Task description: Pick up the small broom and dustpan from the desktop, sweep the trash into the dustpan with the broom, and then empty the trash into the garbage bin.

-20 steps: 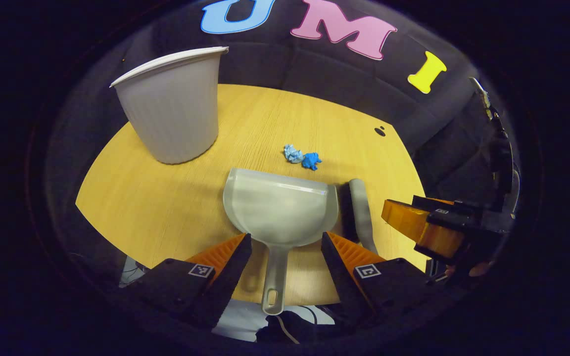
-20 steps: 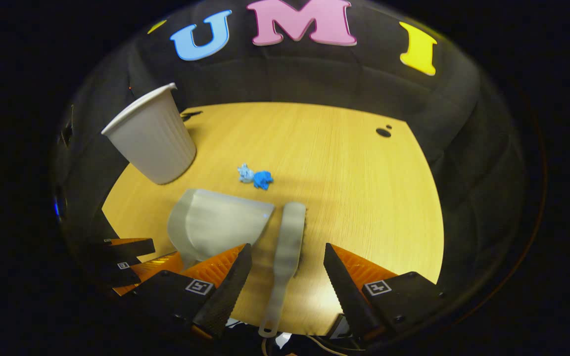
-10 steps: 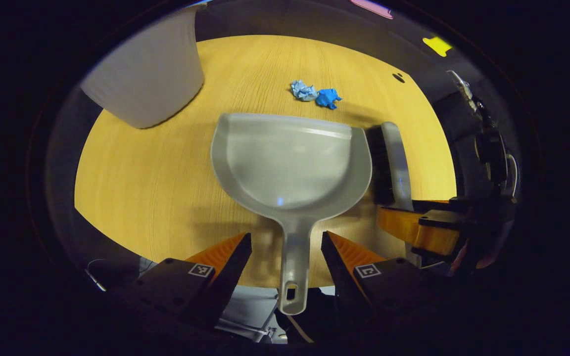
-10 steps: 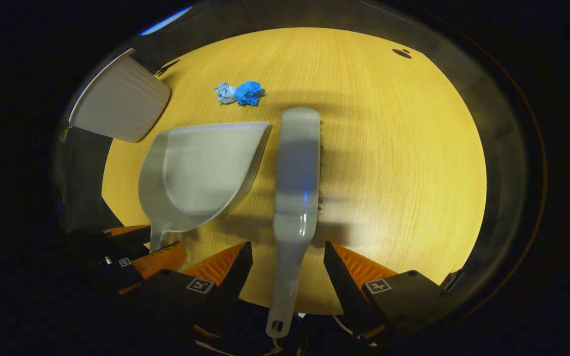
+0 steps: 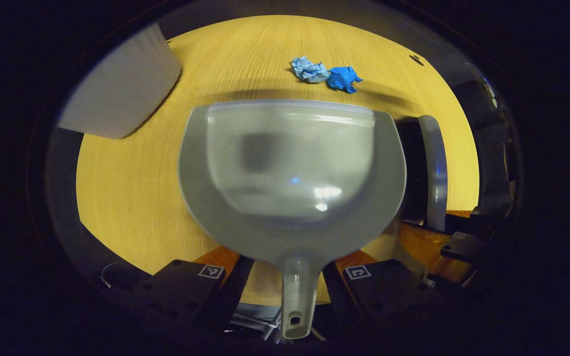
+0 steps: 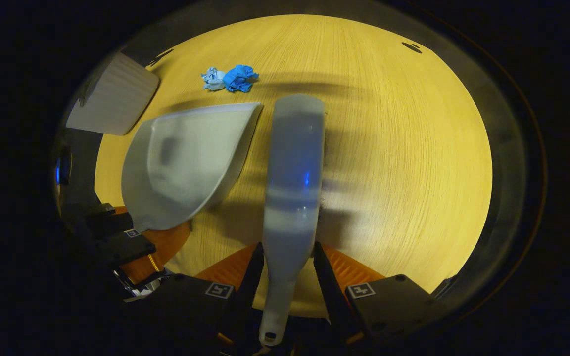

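The grey dustpan (image 5: 290,163) lies flat on the wooden table (image 5: 126,193), its handle running back between the fingers of my left gripper (image 5: 289,264). That gripper is open: table shows between the handle and one finger. The grey broom (image 6: 292,173) lies beside the dustpan (image 6: 186,163), bristles toward the table. My right gripper (image 6: 287,252) is shut on the broom's handle. Two crumpled paper scraps, light blue (image 5: 309,69) and darker blue (image 5: 343,78), sit just beyond the dustpan's front lip.
A ribbed white bin (image 5: 121,94) stands at the far left of the table, also in the right gripper view (image 6: 112,96). The table's near edge runs just under both grippers. The table (image 6: 403,148) is bare wood right of the broom.
Both grippers have dropped lower and pushed forward over the handles. The right gripper's fingers have shut on the broom handle. The left gripper's fingers have narrowed around the dustpan handle.
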### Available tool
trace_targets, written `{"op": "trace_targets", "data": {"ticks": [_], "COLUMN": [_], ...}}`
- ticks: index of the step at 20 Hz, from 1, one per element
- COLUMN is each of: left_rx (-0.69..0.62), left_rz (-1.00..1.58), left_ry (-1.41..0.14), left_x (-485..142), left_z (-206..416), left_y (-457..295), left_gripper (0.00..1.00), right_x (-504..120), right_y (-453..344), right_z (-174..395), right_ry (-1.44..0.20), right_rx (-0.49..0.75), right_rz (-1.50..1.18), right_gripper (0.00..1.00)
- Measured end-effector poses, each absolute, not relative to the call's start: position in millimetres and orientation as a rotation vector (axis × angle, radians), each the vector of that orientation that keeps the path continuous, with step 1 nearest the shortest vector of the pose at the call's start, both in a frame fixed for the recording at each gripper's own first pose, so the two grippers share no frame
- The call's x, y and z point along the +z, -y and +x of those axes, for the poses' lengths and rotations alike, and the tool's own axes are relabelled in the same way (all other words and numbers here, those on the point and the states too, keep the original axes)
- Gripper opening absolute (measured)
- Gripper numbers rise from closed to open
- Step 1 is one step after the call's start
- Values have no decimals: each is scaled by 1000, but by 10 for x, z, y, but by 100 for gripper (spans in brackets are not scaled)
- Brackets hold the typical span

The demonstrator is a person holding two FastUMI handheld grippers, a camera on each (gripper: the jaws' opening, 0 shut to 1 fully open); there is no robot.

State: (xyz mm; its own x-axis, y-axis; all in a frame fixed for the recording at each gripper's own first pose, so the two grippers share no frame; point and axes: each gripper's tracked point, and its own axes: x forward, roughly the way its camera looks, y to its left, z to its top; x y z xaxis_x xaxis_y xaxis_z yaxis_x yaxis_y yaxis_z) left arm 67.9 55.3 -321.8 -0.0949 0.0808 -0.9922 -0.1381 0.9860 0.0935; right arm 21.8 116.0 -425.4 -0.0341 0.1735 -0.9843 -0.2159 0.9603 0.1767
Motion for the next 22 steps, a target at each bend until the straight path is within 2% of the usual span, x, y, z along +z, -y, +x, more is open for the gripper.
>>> {"op": "trace_targets", "data": {"ticks": [1, 2, 3, 4, 5, 6, 7, 8, 9, 10, 13, 14, 18, 22], "left_rx": [177, 174, 174, 183, 201, 219, 230, 239, 241, 235, 200, 186, 155, 190], "left_rz": [-21, -8, -9, -17, -46, -64, -74, -78, -74, -69, -52, -44, -16, -42], "left_ry": [-1665, -1681, -1697, -1707, -1721, -1737, -1746, -1759, -1766, -1773, -1780, -1772, -1772, -1739], "left_x": [-3233, -3237, -3248, -3269, -3228, -3238, -3246, -3243, -3251, -3262, -3242, -3254, -3255, -3255], "left_z": [711, 720, 718, 745, 747, 727, 728, 724, 738, 737, 736, 717, 626, 616], "left_y": [-556, -566, -569, -571, -553, -549, -545, -531, -532, -528, -538, -537, -512, -504], "left_gripper": [67, 63, 55, 54, 44, 35, 32, 32, 31, 31, 29, 28, 28, 28], "right_x": [-4264, -4274, -4270, -4295, -4297, -4293, -4312, -4314, -4315, -4327, -4316, -4291, -4267, -4259], "right_y": [-1154, -1137, -1144, -1121, -1135, -1163, -1195, -1230, -1263, -1281, -1296, -1295, -1284, -1334], "right_z": [219, 223, 233, 237, 237, 251, 253, 255, 277, 271, 245, 269, 373, 505], "right_ry": [-1577, -1581, -1585, -1590, -1589, -1593, -1596, -1596, -1593, -1598, -1616, -1623, -1625, -1616], "right_rx": [314, 310, 306, 289, 294, 305, 320, 339, 347, 356, 420, 426, 446, 477], "right_rz": [-37, -41, -31, -39, -33, -26, -22, -16, -5, -3, 0, 8, 19, 15], "right_gripper": [68, 61, 61, 52, 42, 37, 40, 40, 31, 29, 29, 22, 22, 22]}}
